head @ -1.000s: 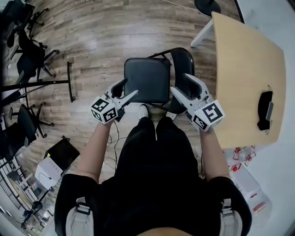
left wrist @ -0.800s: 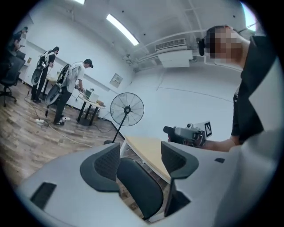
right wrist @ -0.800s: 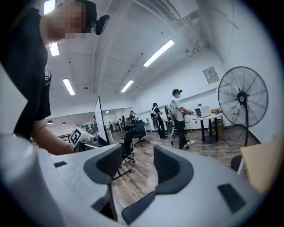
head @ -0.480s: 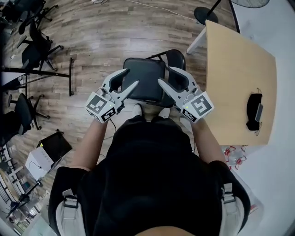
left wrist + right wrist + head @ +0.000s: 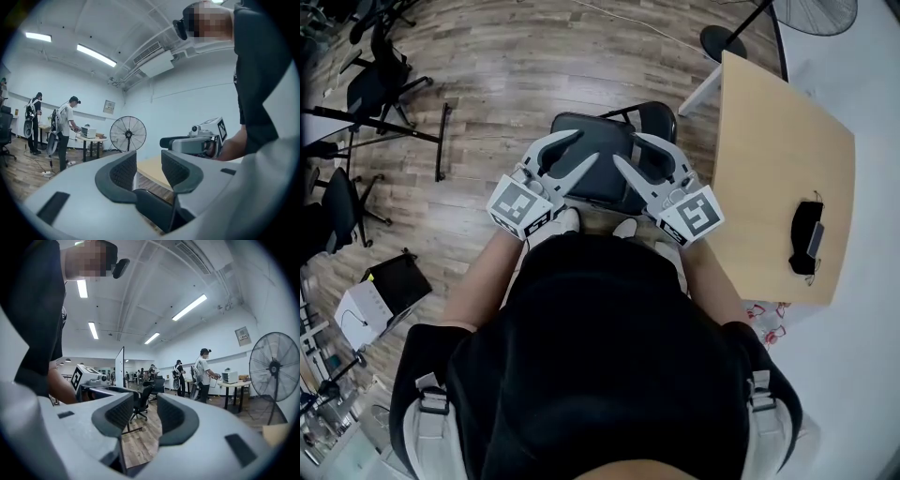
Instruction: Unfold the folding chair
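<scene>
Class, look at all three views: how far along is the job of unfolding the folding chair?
Done: the folding chair stands open on the wooden floor, seat flat, backrest behind it. In hand: nothing. The left gripper and right gripper hang over the seat, both empty; the right one's jaws have just been closing. Left: seemingly nothing, beyond perhaps checking it stands firm.

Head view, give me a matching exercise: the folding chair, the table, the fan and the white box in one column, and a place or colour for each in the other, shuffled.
1. folding chair
2. table
3. fan
4. white box

A. light wood top
B. top right corner of the picture
C. lower left of the picture
D. black seat, centre

Pairs: 1-D, 2-A, 3-B, 4-C
</scene>
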`<action>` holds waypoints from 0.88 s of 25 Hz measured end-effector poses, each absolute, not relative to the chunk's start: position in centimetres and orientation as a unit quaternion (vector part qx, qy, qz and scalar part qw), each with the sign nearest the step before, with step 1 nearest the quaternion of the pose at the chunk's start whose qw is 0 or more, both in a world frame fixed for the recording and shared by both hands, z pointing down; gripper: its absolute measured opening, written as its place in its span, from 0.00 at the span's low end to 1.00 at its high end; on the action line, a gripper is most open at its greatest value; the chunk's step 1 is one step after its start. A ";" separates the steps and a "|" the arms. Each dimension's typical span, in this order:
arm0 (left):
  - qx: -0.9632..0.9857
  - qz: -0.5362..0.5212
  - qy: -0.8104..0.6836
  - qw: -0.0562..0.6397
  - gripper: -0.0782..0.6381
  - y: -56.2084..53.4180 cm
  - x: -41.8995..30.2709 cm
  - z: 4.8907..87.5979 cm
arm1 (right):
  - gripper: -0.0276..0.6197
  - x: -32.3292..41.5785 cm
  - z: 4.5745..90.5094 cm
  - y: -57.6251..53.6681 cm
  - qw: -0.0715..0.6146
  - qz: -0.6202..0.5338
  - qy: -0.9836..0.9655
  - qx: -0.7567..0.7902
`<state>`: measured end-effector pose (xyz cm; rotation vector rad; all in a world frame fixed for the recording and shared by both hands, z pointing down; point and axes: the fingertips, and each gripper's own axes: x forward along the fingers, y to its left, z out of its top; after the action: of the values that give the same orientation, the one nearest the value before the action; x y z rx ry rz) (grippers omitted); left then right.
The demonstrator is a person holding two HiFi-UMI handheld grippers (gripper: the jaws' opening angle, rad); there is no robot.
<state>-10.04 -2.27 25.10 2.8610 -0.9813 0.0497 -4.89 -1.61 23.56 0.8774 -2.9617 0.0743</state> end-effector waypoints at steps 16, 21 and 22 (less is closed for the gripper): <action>0.945 0.027 -0.322 0.043 0.33 -2.0 -11.4 24.2 | 0.27 -4.6 23.3 -1.6 0.021 0.046 -0.953 0.299; 0.946 0.028 -0.321 0.045 0.33 -1.8 -11.2 24.4 | 0.26 -4.2 23.4 -1.5 0.025 0.046 -0.952 0.302; 0.946 0.028 -0.321 0.046 0.33 -1.7 -11.1 24.4 | 0.27 -4.1 23.4 -1.5 0.025 0.046 -0.952 0.303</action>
<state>-11.15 -1.72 24.43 2.8870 -0.9803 0.0862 -4.14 -1.47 23.44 0.9356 -2.9432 0.1418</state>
